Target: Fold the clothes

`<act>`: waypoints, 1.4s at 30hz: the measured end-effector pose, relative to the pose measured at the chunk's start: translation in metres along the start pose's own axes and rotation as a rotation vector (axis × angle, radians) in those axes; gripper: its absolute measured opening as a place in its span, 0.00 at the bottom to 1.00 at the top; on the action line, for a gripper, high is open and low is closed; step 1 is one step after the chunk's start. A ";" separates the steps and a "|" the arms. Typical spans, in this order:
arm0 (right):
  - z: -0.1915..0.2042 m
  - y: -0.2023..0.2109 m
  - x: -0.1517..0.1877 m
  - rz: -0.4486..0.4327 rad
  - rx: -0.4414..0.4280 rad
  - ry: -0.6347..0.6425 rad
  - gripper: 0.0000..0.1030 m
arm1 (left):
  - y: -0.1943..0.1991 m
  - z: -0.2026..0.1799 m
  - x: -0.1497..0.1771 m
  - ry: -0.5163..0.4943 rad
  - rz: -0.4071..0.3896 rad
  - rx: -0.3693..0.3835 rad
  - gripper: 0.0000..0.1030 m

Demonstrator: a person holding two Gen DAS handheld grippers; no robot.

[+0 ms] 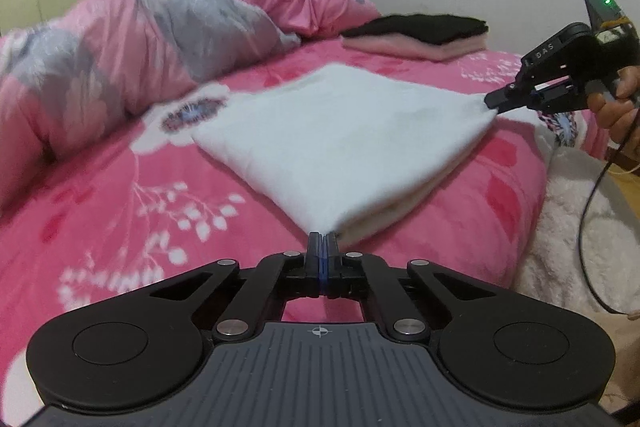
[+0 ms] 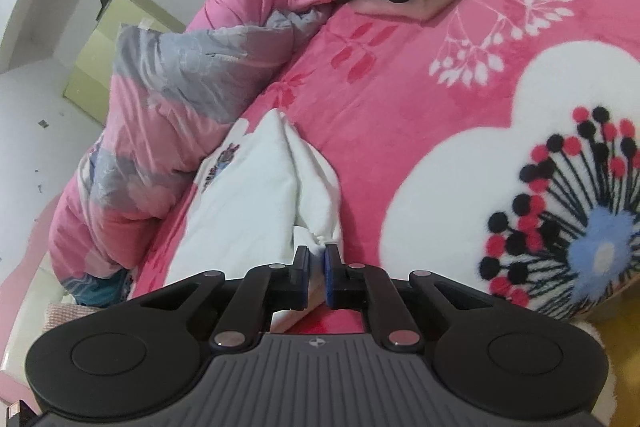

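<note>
Two grippers, each clamped on one corner of the same folded white garment (image 1: 340, 139). Left gripper (image 1: 323, 239): jaws fully together, nearest corner of the cloth pinched at the fingertips. Right gripper (image 2: 317, 251): narrow gap between the blue pads, a bunched corner of white fabric caught there; seen from the left wrist view at the far right corner (image 1: 494, 101), with a hand (image 1: 618, 103) on its handle and a black cable trailing below. Garment lying flat on a pink floral blanket (image 1: 120, 195), printed motif partly showing at its far edge. Beyond, near the wall: a stack of folded clothes (image 1: 420, 35), black over pale pink. To the left: a crumpled pink and grey quilt (image 1: 132, 39).
</note>
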State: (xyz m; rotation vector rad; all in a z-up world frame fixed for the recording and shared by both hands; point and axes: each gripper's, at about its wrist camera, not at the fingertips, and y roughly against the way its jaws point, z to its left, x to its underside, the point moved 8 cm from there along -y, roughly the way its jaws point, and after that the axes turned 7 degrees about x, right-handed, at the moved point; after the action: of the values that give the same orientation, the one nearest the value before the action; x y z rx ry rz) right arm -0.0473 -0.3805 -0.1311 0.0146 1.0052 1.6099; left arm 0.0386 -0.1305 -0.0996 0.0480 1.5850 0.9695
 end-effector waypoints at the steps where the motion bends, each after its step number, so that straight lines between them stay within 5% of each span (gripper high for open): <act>1: -0.005 -0.004 0.001 0.015 0.013 -0.014 0.08 | -0.002 0.001 0.002 0.020 0.014 0.013 0.01; 5: -0.010 0.002 0.001 0.013 0.005 -0.040 0.13 | 0.005 0.008 0.005 0.084 0.012 0.054 0.03; 12: 0.057 0.043 -0.005 -0.151 0.008 0.348 0.13 | 0.038 0.056 -0.027 0.318 -0.132 0.119 0.03; 16: 0.095 0.025 0.017 -0.140 0.062 0.596 0.12 | 0.015 0.044 -0.055 0.257 -0.158 0.148 0.03; 19: 0.091 0.002 0.033 -0.087 0.152 0.673 0.12 | -0.016 0.025 -0.046 0.244 -0.066 0.208 0.03; 22: 0.067 -0.012 0.045 -0.043 0.226 0.683 0.08 | -0.041 0.015 -0.017 0.263 0.045 0.223 0.03; 30: 0.094 0.006 0.038 -0.141 0.194 0.743 0.10 | -0.035 0.021 -0.006 0.347 0.012 0.253 0.03; 37: 0.064 -0.014 0.037 -0.071 0.210 0.613 0.10 | -0.037 0.015 0.005 0.388 0.056 0.308 0.03; 42: 0.090 0.002 0.030 -0.147 0.216 0.666 0.11 | -0.032 0.018 0.012 0.423 0.057 0.316 0.03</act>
State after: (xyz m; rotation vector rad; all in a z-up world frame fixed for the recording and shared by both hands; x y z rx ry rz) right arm -0.0125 -0.3032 -0.0875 -0.4650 1.6447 1.3828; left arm 0.0654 -0.1348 -0.1270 0.1137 2.1290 0.7968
